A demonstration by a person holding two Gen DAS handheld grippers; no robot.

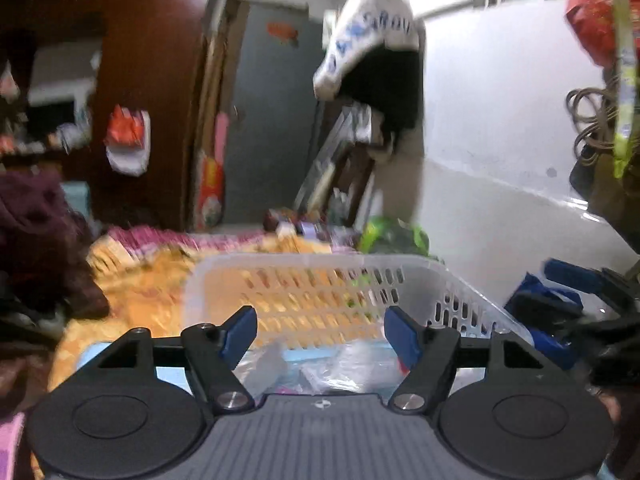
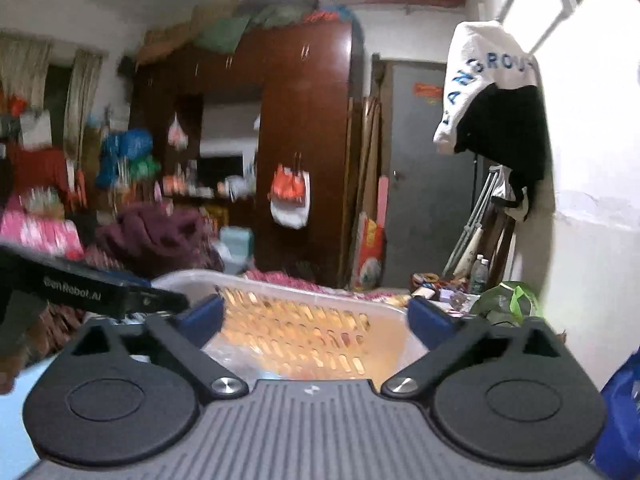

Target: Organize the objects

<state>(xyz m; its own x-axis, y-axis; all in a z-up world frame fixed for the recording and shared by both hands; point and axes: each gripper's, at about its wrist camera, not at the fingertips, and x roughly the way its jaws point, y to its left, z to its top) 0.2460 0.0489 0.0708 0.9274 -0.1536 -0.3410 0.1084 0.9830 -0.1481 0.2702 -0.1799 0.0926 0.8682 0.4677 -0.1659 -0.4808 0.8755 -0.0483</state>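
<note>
A white perforated plastic basket (image 1: 472, 300) stands on an orange patterned bedspread (image 1: 132, 292). Clear plastic bags and small packets (image 1: 340, 368) lie inside it at the near end. My left gripper (image 1: 320, 334) is open and empty, held just above the basket's near rim. The right gripper shows at the right edge of the left wrist view (image 1: 576, 292). In the right wrist view my right gripper (image 2: 316, 318) is open and empty above the same basket (image 2: 188, 280). The left gripper's body (image 2: 88, 292) crosses that view from the left.
A white wall (image 1: 500, 200) runs close on the right. A blue bag (image 1: 552, 340) lies beside the basket. A green bag (image 1: 394, 236) and small clutter sit behind it. A dark red blanket (image 2: 156, 236) is heaped on the left. A wooden wardrobe (image 2: 308, 140) stands behind.
</note>
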